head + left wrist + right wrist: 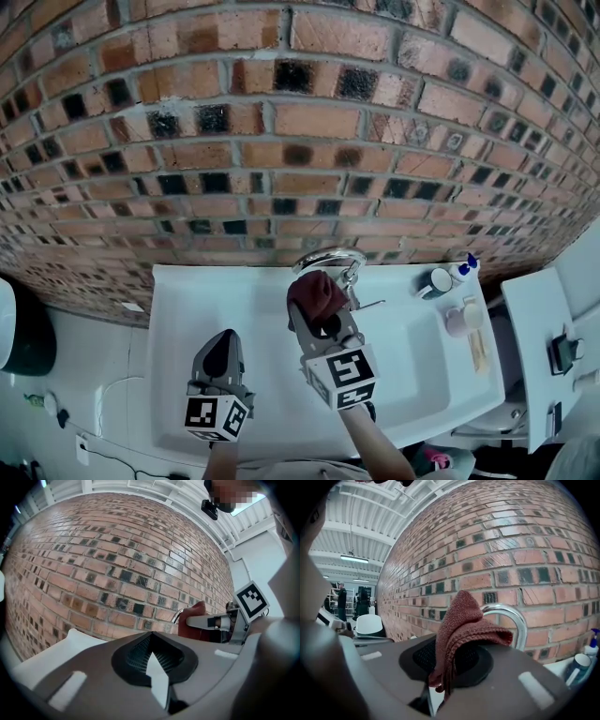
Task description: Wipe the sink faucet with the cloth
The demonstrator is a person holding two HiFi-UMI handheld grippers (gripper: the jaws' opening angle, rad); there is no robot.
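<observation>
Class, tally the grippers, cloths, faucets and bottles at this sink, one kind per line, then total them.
Grippers: 2, left gripper, right gripper
Cloth: 1
Faucet: 1
Bottles: 2, dark bottle, white bottle
Total: 6

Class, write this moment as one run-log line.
right gripper: shut on cloth | cloth: at faucet, contact unclear | left gripper: shut, empty, over sink

A red-and-black brick wall [281, 141] fills the back; overhead runs a white ribbed ceiling [361, 508] with a lit strip light [354, 558].
</observation>
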